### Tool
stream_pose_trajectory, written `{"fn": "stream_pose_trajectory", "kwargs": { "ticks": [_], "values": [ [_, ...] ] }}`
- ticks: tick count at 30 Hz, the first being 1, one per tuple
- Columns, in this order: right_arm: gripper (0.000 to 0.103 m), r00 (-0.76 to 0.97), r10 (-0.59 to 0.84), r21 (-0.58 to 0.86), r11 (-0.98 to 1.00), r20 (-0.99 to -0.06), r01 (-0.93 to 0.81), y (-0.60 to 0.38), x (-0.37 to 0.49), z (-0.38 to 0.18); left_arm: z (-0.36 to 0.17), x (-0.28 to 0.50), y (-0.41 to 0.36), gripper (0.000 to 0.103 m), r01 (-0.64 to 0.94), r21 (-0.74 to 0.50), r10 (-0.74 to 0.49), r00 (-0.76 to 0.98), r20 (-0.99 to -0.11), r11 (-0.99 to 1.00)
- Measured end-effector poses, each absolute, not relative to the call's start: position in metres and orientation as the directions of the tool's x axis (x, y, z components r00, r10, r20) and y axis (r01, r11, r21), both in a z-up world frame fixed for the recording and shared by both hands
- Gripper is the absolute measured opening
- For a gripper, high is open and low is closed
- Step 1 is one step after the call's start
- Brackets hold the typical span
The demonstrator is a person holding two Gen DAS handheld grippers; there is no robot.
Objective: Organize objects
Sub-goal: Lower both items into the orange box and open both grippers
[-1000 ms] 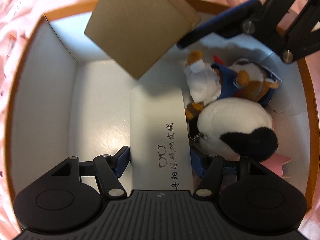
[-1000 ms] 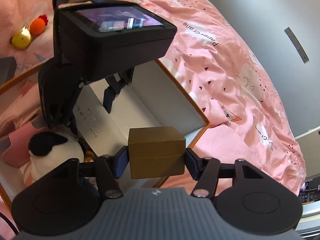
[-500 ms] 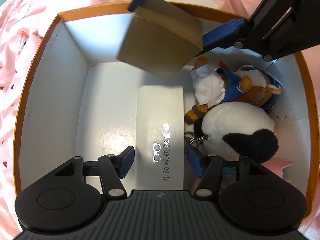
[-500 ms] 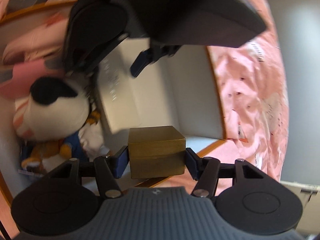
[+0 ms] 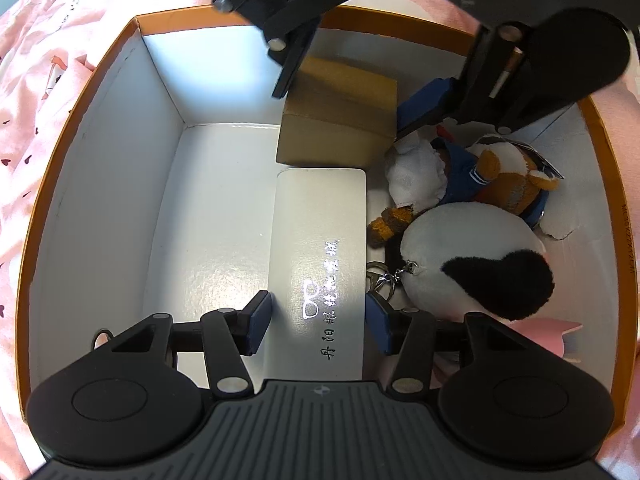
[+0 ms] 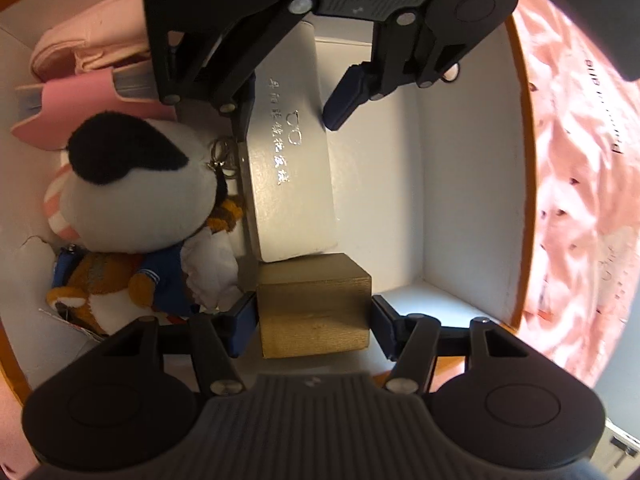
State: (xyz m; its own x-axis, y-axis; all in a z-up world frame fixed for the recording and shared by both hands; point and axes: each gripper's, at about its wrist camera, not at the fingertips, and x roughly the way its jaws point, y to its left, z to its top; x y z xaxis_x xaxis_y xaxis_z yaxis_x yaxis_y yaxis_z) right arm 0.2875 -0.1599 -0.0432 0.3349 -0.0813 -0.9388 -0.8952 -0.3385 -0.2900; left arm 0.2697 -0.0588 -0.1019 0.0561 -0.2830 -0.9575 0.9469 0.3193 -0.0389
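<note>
A white glasses case (image 5: 320, 240) with silver print lies flat on the floor of an orange-rimmed storage box (image 5: 104, 208). My left gripper (image 5: 318, 320) hovers over its near end. Its jaws are closing, with the case between them and a thin gap at each pad. My right gripper (image 6: 312, 320) is shut on a small brown box (image 6: 316, 312), low inside the storage box. That brown box (image 5: 336, 120) sits against the far end of the case (image 6: 292, 200). In the right wrist view the left gripper (image 6: 292, 114) straddles the case from above.
A round white plush with a black patch (image 5: 460, 256) and an orange plush in blue clothes (image 5: 480, 176) fill one side of the box, with a pink item (image 5: 552, 332) beside them. White floor (image 5: 208, 240) shows on the case's other side. Pink bedding (image 5: 60, 40) surrounds the box.
The right gripper rolled and came down into the storage box, bringing the brown box to the case's far end. The left gripper's jaws narrowed, and it shifted slightly over the case.
</note>
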Motion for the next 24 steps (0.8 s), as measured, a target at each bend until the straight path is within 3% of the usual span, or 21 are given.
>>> {"fn": "stream_pose_trajectory", "kwargs": {
  "ticks": [8, 20, 24],
  "values": [
    [0.063, 0.174, -0.123, -0.133, -0.286, -0.977, -0.949, -0.157, 0.314, -0.042, -0.103, 0.270, -0.045, 0.059, 0.951, -0.058, -0.286, 0.032, -0.958, 0.303],
    [0.061, 0.191, -0.099, -0.160, -0.265, -0.976, -0.951, -0.164, 0.316, -0.038, -0.101, 0.270, -0.027, 0.060, 0.958, -0.008, -0.234, 0.062, -0.970, 0.287],
    [0.060, 0.185, -0.085, -0.156, -0.269, -0.979, -0.950, -0.166, 0.314, -0.036, -0.100, 0.267, -0.024, 0.044, 0.963, -0.021, -0.242, 0.046, -0.969, 0.269]
  ]
}}
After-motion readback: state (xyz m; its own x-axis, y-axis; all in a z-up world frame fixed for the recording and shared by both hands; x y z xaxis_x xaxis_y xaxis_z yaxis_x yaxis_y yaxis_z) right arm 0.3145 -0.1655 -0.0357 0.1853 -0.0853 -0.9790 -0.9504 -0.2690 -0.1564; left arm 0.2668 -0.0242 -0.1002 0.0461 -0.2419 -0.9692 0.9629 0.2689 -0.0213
